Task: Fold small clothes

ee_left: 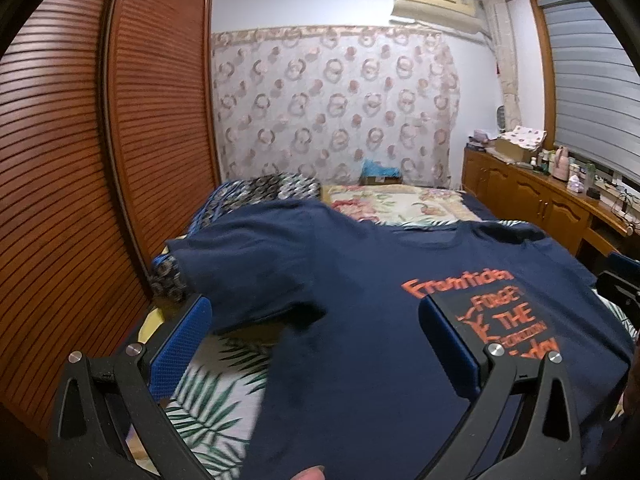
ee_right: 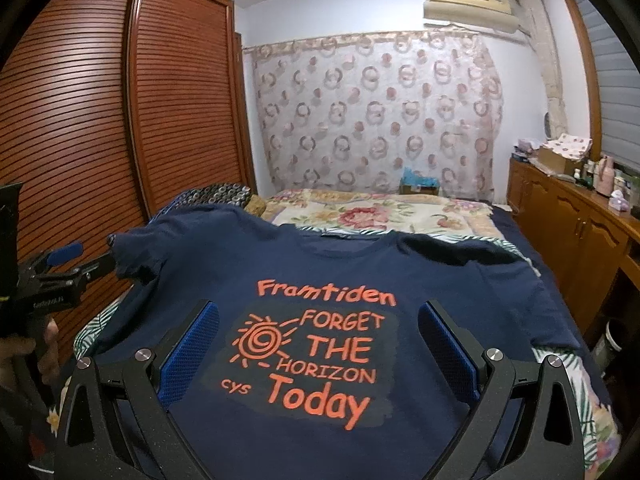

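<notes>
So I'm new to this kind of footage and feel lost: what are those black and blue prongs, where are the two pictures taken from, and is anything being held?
They are hand-held tongs, one in each of a person's hands, each carrying a camera that looks out between its blue pads. One picture is from the left tongs, the other from the right tongs. A navy T-shirt with orange print lies face up on the bed. Both tongs are open above it; neither holds anything.

Home bedroom: bed (ee_right: 400, 216) with floral quilt at 12 o'clock, louvered wooden wardrobe (ee_right: 120, 112) at 9, wall air conditioner (ee_right: 468, 2) at 1, cluttered wooden cabinets (ee_right: 572, 216) at 3.
</notes>
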Demonstrator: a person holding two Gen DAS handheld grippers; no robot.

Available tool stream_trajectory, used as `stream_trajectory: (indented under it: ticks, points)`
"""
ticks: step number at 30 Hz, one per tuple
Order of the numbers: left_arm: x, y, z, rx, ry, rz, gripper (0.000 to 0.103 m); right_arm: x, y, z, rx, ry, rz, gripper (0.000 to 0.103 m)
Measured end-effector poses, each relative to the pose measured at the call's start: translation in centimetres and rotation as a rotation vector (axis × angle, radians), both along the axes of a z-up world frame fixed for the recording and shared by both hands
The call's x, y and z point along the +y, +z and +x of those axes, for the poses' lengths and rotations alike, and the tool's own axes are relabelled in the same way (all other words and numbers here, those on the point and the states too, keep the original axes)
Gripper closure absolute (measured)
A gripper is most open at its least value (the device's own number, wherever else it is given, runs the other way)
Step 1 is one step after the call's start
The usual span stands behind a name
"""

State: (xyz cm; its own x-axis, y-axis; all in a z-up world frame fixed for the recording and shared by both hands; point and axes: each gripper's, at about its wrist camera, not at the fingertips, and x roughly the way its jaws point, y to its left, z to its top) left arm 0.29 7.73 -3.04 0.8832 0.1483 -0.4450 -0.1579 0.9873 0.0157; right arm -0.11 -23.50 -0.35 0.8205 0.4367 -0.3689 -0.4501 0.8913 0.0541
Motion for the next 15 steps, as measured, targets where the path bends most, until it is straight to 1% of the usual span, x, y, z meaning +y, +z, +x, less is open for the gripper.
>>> stream_trajectory:
  ticks: [4,8,12,14,15]
  points:
    - [2.3,-1.0,0.0,0.030,0.020,0.003,0.000,0.8,-0.5,1.0,0.019,0.045,-0.021,0.003]
    - [5.3,-2.0,0.3,0.071,0.039,-0.026,0.000,1.4,-1.1,2.6,0.064,0.084,-0.036,0.004]
    - [7.8,-2.8,0.7,0.091,0.053,-0.066,0.000,1.7,-1.4,4.1,0.108,0.111,-0.051,0.004]
    - [9.1,-3.2,1.4,0.106,0.043,-0.119,0.005,1.7,-1.3,4.9,0.125,0.124,-0.065,0.004]
    - [9.5,-3.4,1.7,0.112,0.033,-0.151,0.010,1.8,-1.3,5.2,0.130,0.129,-0.073,0.004]
